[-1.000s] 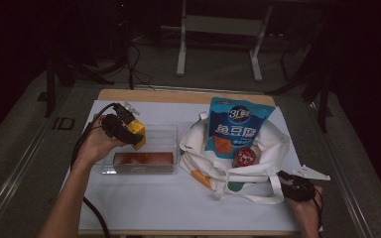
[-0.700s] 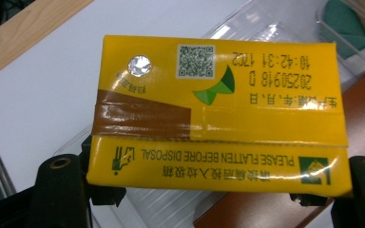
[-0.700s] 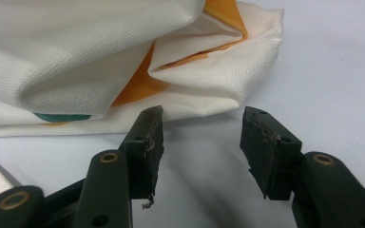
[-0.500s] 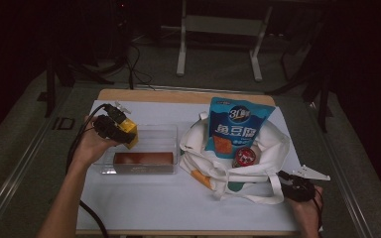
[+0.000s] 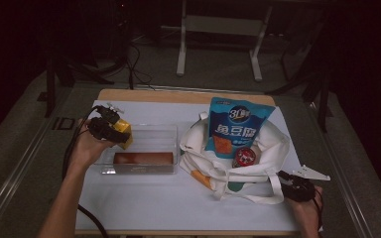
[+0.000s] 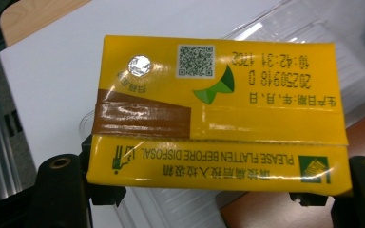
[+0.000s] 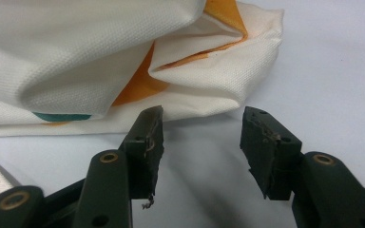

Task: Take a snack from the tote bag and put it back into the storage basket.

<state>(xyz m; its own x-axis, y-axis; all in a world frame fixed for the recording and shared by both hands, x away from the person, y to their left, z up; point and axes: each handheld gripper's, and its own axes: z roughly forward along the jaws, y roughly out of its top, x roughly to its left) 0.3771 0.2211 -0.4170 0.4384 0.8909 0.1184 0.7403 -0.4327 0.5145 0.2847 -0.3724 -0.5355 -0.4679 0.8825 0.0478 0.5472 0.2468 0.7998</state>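
High view: the left gripper (image 5: 110, 130) carries a small yellow drink carton (image 5: 122, 133) at the left near corner of a clear plastic tray (image 5: 151, 134), which lies on the white-covered bench (image 5: 144, 203) with a brown slab in its near part. To its right lies a white canvas tote bag (image 5: 213, 166), with a blue snack pouch (image 5: 235, 126) bearing large Chinese characters and a small round red-lidded tin (image 5: 244, 156) in its mouth. The right gripper (image 5: 297, 187) rests near the bag's strap. The step looks like carrying the carton between tray and bag; which way cannot be told.

Left gripper view: the fingers (image 6: 59, 190) clamp the carton by its two ends above the tray. Upside down, it reads "PLEASE FLATTEN BEFORE DISPOSAL", a date "20250918 D", a time "10:42:31", a QR code, and a foil straw hole.

Right gripper view: the fingers (image 7: 147, 137) stand partly apart and empty, just short of the bag's folded cloth. Next, this gripper probably needs to hold the bag steady.
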